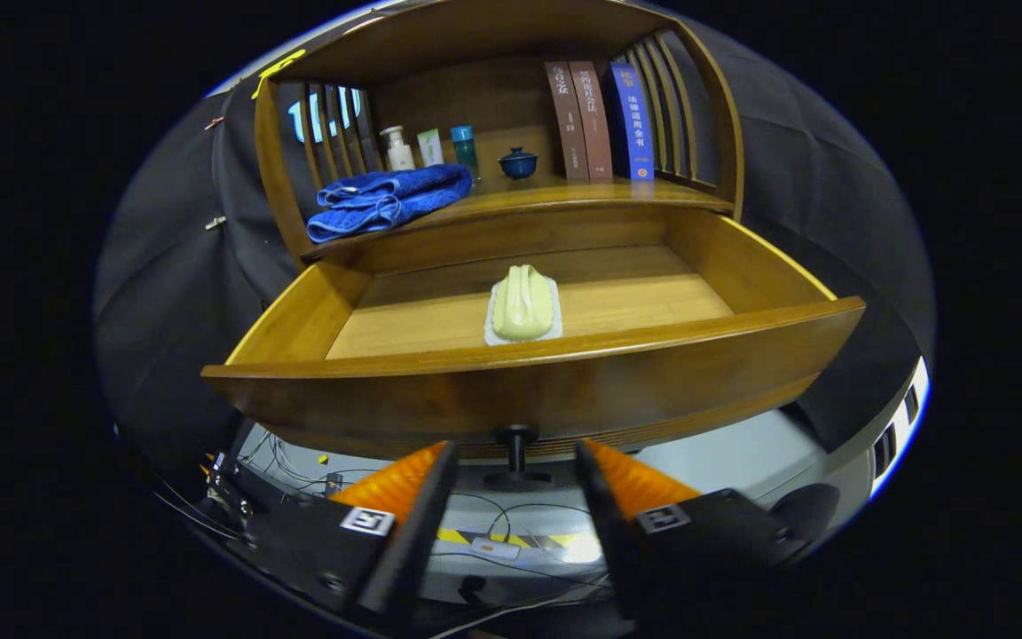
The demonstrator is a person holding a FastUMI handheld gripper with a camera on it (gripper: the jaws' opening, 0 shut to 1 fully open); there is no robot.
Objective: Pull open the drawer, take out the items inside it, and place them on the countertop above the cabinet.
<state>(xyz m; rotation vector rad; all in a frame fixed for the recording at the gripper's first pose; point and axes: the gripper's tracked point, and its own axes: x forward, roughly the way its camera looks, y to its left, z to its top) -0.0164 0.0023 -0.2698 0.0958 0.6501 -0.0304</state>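
Observation:
The wooden drawer [564, 373] stands pulled out from the cabinet, its front panel just ahead of my fingers. Inside it, near the front and about mid-width, lies a pale yellow-green soap-like block on a white dish [523, 303]. A dark knob [517, 437] hangs under the drawer front, right between my fingertips. My gripper [515, 454] is open, its fingers either side of the knob without pressing it. Above the drawer is the countertop [555, 193].
On the countertop lie a folded blue towel [387, 201], small bottles [400, 149], a blue lidded cup [518, 163] and three upright books [600, 120]. Slatted side rails and a top panel enclose it. Cables and yellow-black tape [511, 540] show on the floor below.

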